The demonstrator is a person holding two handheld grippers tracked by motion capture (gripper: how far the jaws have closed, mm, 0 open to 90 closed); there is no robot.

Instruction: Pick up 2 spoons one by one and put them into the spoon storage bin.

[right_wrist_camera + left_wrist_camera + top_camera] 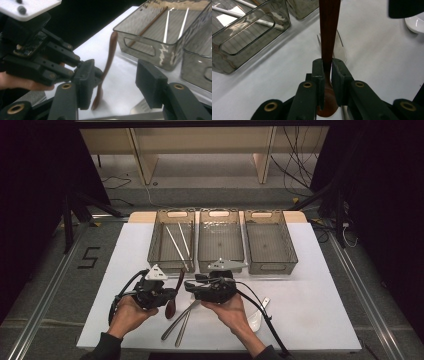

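Left gripper clamps the wooden spoon, unsorted. Right gripper gapes empty beside it. Only the far-left bin holds chopsticks; the knife and white spoon wait.

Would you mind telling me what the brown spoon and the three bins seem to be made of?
The spoon looks like wood: reddish-brown, smooth, with a dull sheen. The bins look like smoky see-through plastic; their walls are glossy, and the chopsticks show through one.

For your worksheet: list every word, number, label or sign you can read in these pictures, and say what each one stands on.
"5": a large dark numeral on the grey floor, left of the white table.
No other word, label or brand can be read on the trays, the cutlery or the grippers.
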